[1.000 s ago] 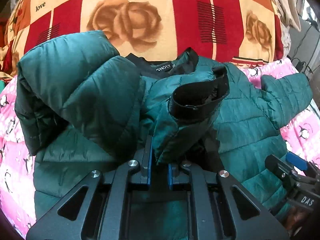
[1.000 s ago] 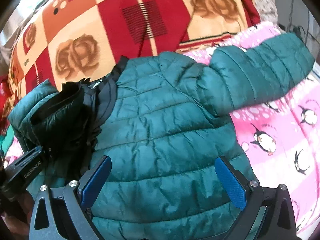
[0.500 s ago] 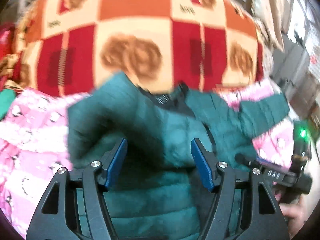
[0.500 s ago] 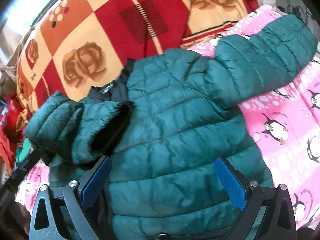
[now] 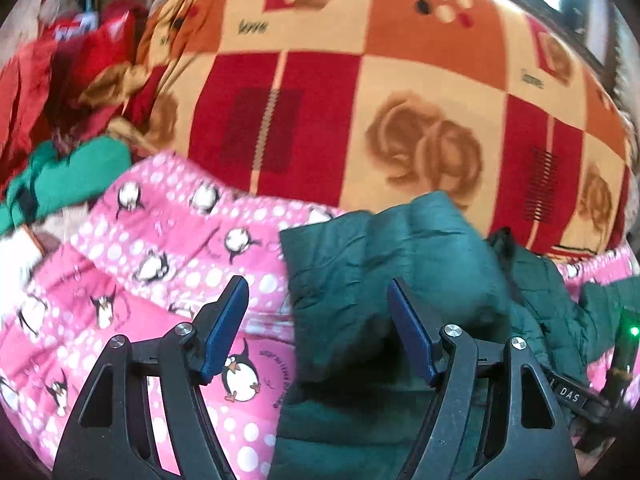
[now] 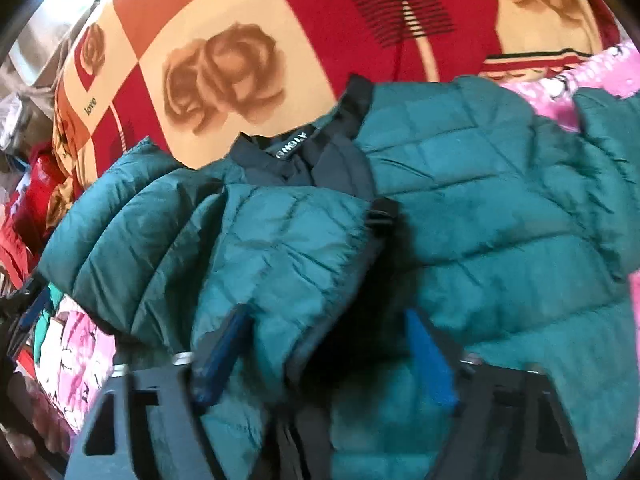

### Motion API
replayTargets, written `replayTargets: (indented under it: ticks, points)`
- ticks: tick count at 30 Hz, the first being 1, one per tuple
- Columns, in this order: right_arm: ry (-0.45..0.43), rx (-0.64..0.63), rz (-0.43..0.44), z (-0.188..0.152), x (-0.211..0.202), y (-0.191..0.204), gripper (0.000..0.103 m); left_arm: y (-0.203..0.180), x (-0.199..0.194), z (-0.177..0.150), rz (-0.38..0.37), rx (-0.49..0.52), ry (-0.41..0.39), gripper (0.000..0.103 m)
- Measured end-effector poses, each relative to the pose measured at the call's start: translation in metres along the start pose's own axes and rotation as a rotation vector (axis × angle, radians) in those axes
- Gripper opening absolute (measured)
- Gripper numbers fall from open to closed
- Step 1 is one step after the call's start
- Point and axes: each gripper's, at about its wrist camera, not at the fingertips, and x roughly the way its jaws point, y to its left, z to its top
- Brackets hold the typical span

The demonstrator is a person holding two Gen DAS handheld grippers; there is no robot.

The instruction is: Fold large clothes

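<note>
A dark green quilted puffer jacket [image 6: 480, 216] lies on the pink penguin-print sheet [image 5: 152, 264]. Its left sleeve [image 6: 256, 248] is folded across the chest, black cuff near the middle; the other sleeve [image 6: 612, 148] stretches out to the right. The black collar [image 6: 320, 148] points at the blanket. My left gripper [image 5: 316, 328] is open and empty at the jacket's left edge [image 5: 384, 280]. My right gripper [image 6: 332, 352] is open, low over the folded sleeve's end, its fingers astride the fabric, blurred.
A red, orange and cream rose-print blanket [image 5: 380, 100] rises behind the jacket. Red and green clothes [image 5: 68, 120] are piled at the far left. The other handheld gripper [image 5: 592, 400] shows at the lower right of the left wrist view.
My left gripper let go of the sleeve, opened and swung left off the jacket. The sleeve now lies across the chest. My right gripper moved in over the sleeve's end.
</note>
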Motion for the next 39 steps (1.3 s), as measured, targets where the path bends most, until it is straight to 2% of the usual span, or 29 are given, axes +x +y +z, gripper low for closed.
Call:
replayTargets:
  ticks: [1, 5, 11, 17, 20, 24, 26, 28, 30, 31, 34, 36, 39]
  points:
    - [-0.011, -0.005, 0.011, 0.0, 0.002, 0.001, 0.044, 0.004, 0.003, 0.0, -0.002, -0.015, 0.013, 0.072]
    - [-0.087, -0.066, -0.004, 0.003, -0.008, 0.006, 0.025, 0.013, 0.012, 0.0, -0.001, -0.062, 0.047, 0.072]
    - [-0.222, -0.158, -0.131, 0.022, -0.048, -0.006, 0.022, 0.004, 0.014, -0.004, 0.01, -0.037, 0.051, 0.072]
    - [-0.266, -0.127, -0.21, 0.035, -0.064, -0.045, 0.018, -0.005, 0.028, -0.01, 0.015, -0.014, 0.089, 0.072]
    - [-0.253, -0.124, -0.237, 0.039, -0.053, -0.058, 0.017, -0.013, 0.036, -0.014, 0.035, 0.02, 0.106, 0.072]
    - [-0.256, -0.18, -0.345, 0.046, -0.034, -0.067, 0.016, -0.023, 0.049, -0.022, 0.066, 0.069, 0.14, 0.072]
    - [-0.238, -0.168, -0.397, 0.043, -0.023, -0.08, 0.016, -0.027, 0.055, -0.025, 0.072, 0.08, 0.15, 0.072]
    - [-0.201, -0.13, -0.394, 0.045, -0.013, -0.092, 0.016, -0.029, 0.058, -0.027, 0.073, 0.086, 0.158, 0.072]
    - [-0.177, -0.082, -0.335, 0.045, -0.012, -0.105, 0.016, -0.03, 0.058, -0.027, 0.072, 0.094, 0.16, 0.072]
    - [-0.173, -0.063, -0.315, 0.044, -0.015, -0.108, 0.019, -0.031, 0.057, -0.027, 0.071, 0.096, 0.157, 0.072]
    - [-0.206, -0.046, -0.319, 0.04, -0.036, -0.107, 0.049, -0.032, 0.054, -0.027, 0.063, 0.091, 0.147, 0.072]
    - [-0.255, -0.064, -0.306, 0.035, -0.054, -0.096, 0.051, -0.031, 0.05, -0.025, 0.036, 0.073, 0.134, 0.072]
    - [-0.25, -0.11, -0.229, 0.031, -0.063, -0.068, 0.059, -0.031, 0.046, -0.023, 0.014, 0.057, 0.115, 0.072]
